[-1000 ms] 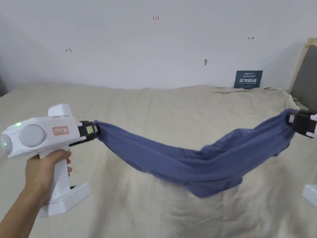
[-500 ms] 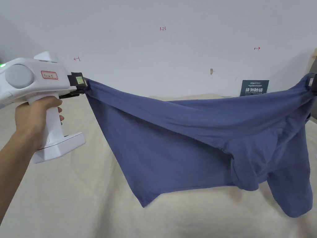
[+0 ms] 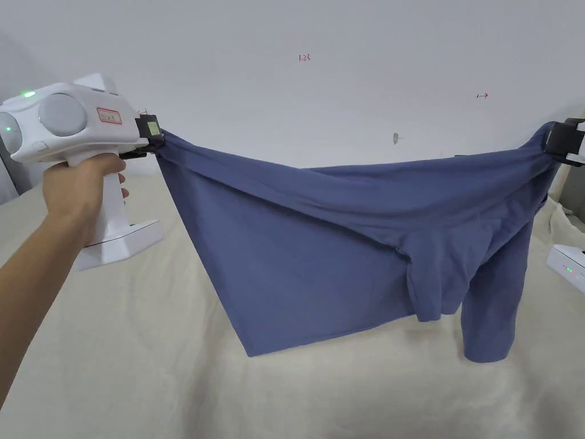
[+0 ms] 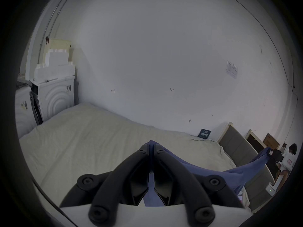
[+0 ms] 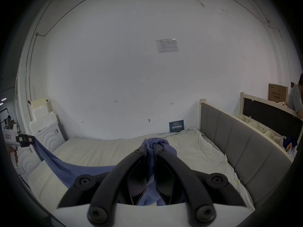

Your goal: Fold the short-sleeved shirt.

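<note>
I have the blue shirt [image 3: 320, 251] stretched in the air above the bed [image 3: 143, 366], clear of the sheet. My left hand-held gripper [image 3: 155, 141] is clamped tight on one bunched end, my right hand-held gripper [image 3: 553, 143] pinches the other end. The cloth sags between them, its lowest corner hanging nearest the bed.

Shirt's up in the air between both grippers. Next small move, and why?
Probably lower both grippers together to lay the blue shirt flat on the bed. The left gripper and right gripper each clamp an end, the cloth hangs bunched with a sleeve dangling, and nothing rests on the bed yet.
</note>
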`<action>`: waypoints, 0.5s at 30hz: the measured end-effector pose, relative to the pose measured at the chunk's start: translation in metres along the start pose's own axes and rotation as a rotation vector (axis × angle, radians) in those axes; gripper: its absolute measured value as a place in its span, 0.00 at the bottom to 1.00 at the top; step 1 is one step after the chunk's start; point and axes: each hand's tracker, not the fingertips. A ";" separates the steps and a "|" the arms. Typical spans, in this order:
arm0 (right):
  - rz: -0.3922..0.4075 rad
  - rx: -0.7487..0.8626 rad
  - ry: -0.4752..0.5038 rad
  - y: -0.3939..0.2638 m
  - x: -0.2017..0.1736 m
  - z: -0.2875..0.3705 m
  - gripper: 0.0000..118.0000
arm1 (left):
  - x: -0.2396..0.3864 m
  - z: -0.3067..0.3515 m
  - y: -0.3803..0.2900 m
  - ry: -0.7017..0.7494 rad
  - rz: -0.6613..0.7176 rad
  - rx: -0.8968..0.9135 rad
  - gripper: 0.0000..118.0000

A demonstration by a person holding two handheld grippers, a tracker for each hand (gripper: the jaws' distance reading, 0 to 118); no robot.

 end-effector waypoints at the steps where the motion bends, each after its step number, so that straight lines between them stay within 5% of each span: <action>1: 0.002 0.002 -0.003 0.000 0.000 -0.007 0.04 | 0.001 -0.002 0.003 0.004 0.000 0.011 0.02; 15: 0.035 -0.168 -0.039 -0.092 0.000 -0.064 0.04 | -0.012 -0.058 -0.045 0.051 -0.083 -0.062 0.02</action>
